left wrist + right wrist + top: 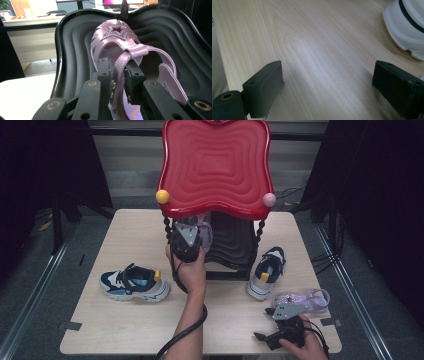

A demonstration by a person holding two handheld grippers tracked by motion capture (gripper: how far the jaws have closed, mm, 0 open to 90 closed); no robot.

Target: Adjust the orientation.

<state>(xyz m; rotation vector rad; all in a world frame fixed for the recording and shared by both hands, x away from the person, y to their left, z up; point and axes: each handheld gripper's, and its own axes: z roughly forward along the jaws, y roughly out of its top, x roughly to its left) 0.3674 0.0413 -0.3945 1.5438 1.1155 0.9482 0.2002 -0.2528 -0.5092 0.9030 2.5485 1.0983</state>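
A pink sandal (pixel 117 37) with a glittery star lies on the black lower tray (pixel 175 32) of a small rack, under its red wavy top (pixel 215 165). My left gripper (pixel 117 72) reaches into that tier and is shut on the sandal's heel strap, which runs up between the two pads. From above, the left gripper (pixel 192 226) sits at the tray's left front, with the sandal (pixel 206 232) just beyond it. My right gripper (pixel 327 80) rests open near the table's front right, with bare wood between its jaws.
A second pink sandal (pixel 302 299) lies just beyond the right gripper (pixel 265 336). One blue-and-white sneaker (pixel 134 282) lies at the left of the wooden table (pixel 125 320), another (pixel 267 271) stands right of the rack; its white sole (pixel 404 27) is near the right jaw.
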